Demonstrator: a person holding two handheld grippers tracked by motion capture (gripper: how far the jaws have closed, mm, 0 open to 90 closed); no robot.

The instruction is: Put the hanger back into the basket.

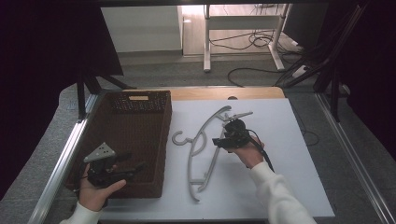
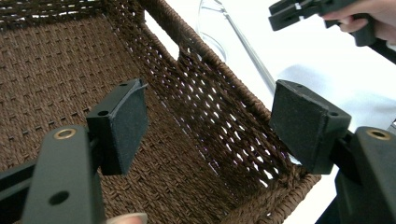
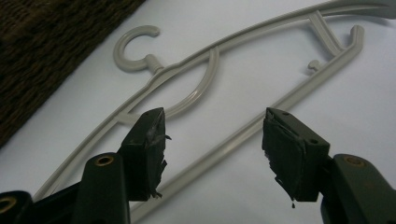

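A grey plastic hanger (image 1: 201,154) lies flat on the white table top (image 1: 285,158), its hook (image 3: 135,46) pointing toward the basket. My right gripper (image 1: 218,141) hovers over the hanger's middle, open; in the right gripper view its jaws (image 3: 215,116) stand on either side of the lower bar (image 3: 243,135) without touching it. A brown woven basket (image 1: 166,135) sits left of the hanger. My left gripper (image 1: 134,161) is held over the basket's near right part, open and empty; between its jaws (image 2: 210,107) I look at the basket's right wall (image 2: 219,107). The right gripper (image 2: 289,11) appears beyond it.
A wooden strip (image 1: 224,93) runs along the table's far edge. Metal rails (image 1: 70,149) flank the table on both sides. Beyond the table, cables (image 1: 257,42) lie on the floor near the legs of a white stand (image 1: 207,42).
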